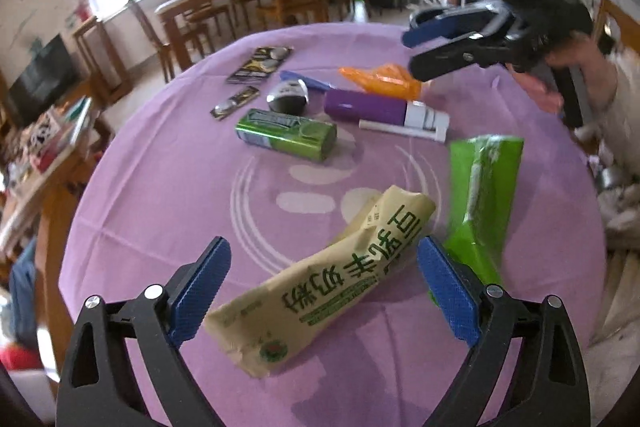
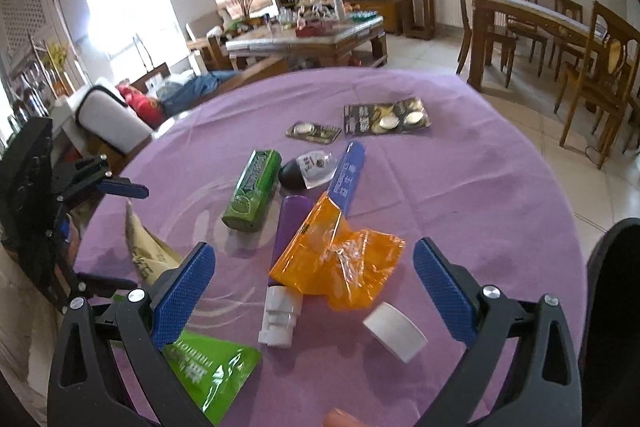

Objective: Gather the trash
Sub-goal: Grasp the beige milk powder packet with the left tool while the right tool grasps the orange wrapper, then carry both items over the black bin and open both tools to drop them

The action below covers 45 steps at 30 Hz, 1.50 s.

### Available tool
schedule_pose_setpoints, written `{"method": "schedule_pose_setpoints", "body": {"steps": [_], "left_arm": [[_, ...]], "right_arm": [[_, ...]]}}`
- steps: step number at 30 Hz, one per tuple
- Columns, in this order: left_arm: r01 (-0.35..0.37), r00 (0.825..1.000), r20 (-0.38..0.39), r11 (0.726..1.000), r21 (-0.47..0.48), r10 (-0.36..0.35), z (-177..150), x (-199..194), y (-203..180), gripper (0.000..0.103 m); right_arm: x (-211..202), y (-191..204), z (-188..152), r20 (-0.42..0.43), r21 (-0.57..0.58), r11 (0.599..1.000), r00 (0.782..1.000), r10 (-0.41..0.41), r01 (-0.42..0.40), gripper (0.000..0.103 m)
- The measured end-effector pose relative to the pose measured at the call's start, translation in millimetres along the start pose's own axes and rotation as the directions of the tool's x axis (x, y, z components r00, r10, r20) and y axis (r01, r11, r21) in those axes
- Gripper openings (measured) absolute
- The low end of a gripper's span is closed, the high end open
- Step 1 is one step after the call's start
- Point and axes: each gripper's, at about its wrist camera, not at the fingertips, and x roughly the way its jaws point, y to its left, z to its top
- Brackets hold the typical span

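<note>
Looking past my left gripper (image 1: 324,291), fingers open, the crinkled beige paper pouch (image 1: 320,283) lies diagonally between them; right gripper (image 2: 314,291) gapes over the orange wrapper (image 2: 340,263).

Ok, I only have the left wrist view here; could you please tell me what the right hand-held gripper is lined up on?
Observer: The right hand-held gripper is open and empty, with the orange wrapper on the table straight ahead between its fingers.
Operator: Thank you. Is that wrapper lying clear of everything?
Observer: No, it overlaps the purple tube and hides where the tube meets its white end.
Operator: Is anything else close to that gripper?
Observer: Yes, a green pouch lies partly beneath one finger.
</note>
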Motion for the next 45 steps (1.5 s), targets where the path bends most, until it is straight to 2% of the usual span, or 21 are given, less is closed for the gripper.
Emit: {"method": "schedule_pose_setpoints", "body": {"steps": [1,3,4,5,6,7,8,10,15,19,24,29,32,37,40,45], "left_arm": [[0.004,1.000,-0.010,1.000,0.004,-0.004,1,3,-1,0.083],[0.035,0.999,-0.041,0.999,0.001,-0.034,2,12,-1,0.064],[0.036,0.998,-0.056,0.999,0.008,-0.036,1,16,-2,0.062],[0.043,0.998,-0.045,0.999,0.005,-0.043,1,15,-3,0.056],[0.067,0.997,-0.047,0.998,-0.005,-0.067,1,16,-3,0.048],[0.088,0.995,-0.045,0.996,-0.017,-0.089,0,14,-3,0.045],[0.095,0.994,-0.043,0.995,-0.021,-0.096,0,14,-4,0.039],[0.085,0.996,-0.034,0.996,-0.021,-0.086,-3,12,-8,0.037],[0.064,0.998,-0.007,0.997,-0.047,-0.065,-8,5,-10,0.035],[0.054,0.998,0.051,0.991,-0.125,-0.048,-2,-7,-2,0.035],[0.052,0.990,0.138,0.969,-0.243,-0.019,18,-28,10,0.035],[0.068,0.982,0.188,0.955,-0.290,-0.013,48,-33,2,0.035],[0.075,0.978,0.208,0.953,-0.293,-0.013,74,-21,-4,0.035],[0.093,0.973,0.230,0.964,-0.249,-0.035,129,12,-49,0.035],[0.118,0.967,0.248,0.971,-0.208,-0.064,159,28,-77,0.035],[0.200,0.953,0.259,0.969,-0.144,-0.158,212,62,-130,0.035]], "right_arm": [[5,0,0,-0.017,0.001,1.000,1.000,-0.005,0.005,0.098],[13,2,2,-0.042,0.000,1.000,0.999,-0.009,0.009,0.094],[18,3,2,-0.057,-0.003,1.000,0.998,-0.014,0.014,0.089],[21,4,1,-0.068,-0.008,1.000,0.997,-0.019,0.019,0.085],[24,5,-1,-0.084,-0.016,1.000,0.996,-0.025,0.024,0.078],[26,4,-1,-0.093,-0.020,0.999,0.995,-0.028,0.026,0.070],[28,4,-3,-0.102,-0.024,0.999,0.994,-0.032,0.029,0.066],[28,2,-5,-0.108,-0.013,1.000,0.994,-0.021,0.019,0.054],[16,-3,0,-0.056,0.015,1.000,0.998,0.010,-0.009,0.032],[2,-11,3,-0.003,0.036,0.999,1.000,0.027,-0.027,0.032],[-21,-17,7,0.070,0.051,0.998,0.997,0.045,-0.048,0.032],[-53,-31,9,0.169,0.073,0.996,0.985,0.029,-0.042,0.032],[-76,-48,10,0.240,0.112,0.993,0.971,-0.007,-0.021,0.032],[-119,-100,3,0.346,0.215,0.976,0.933,-0.098,0.023,0.032],[-141,-137,-7,0.376,0.295,0.955,0.913,-0.156,0.042,0.032],[-172,-190,-31,0.394,0.412,0.909,0.885,-0.249,0.072,0.032]]}}
